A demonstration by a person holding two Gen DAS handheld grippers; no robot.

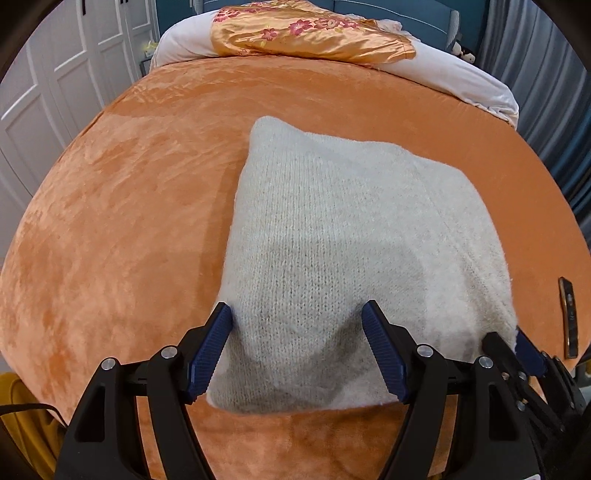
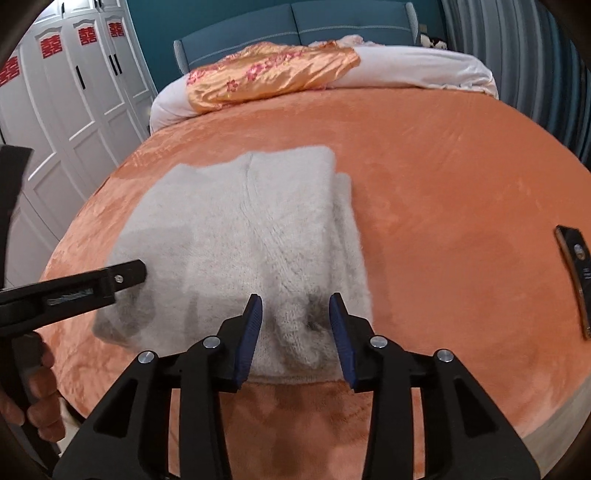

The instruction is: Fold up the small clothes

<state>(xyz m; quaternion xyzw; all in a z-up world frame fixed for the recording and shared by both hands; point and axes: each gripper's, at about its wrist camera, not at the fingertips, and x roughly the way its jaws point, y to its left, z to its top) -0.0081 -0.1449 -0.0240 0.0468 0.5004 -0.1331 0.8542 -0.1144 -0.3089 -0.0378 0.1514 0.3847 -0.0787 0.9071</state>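
Note:
A folded pale grey knitted sweater (image 1: pixel 332 240) lies on the orange bedspread (image 1: pixel 129 203); it also shows in the right wrist view (image 2: pixel 240 229). My left gripper (image 1: pixel 297 314) is open, its blue-padded fingers astride the sweater's near left part, just above the knit. My right gripper (image 2: pixel 295 306) is open over the sweater's near right edge, with a raised fold of knit between its fingers. The right gripper's fingertips (image 1: pixel 524 339) show at the sweater's near right corner in the left wrist view. The left gripper's finger (image 2: pixel 125 275) shows from the side in the right wrist view.
A dark phone (image 2: pixel 574 273) lies on the bedspread (image 2: pixel 443 184) to the right, also seen in the left wrist view (image 1: pixel 569 317). An orange floral satin cover (image 1: pixel 306 33) and white bedding (image 2: pixel 424 70) lie at the headboard. White wardrobes (image 2: pixel 74 92) stand left, curtains right.

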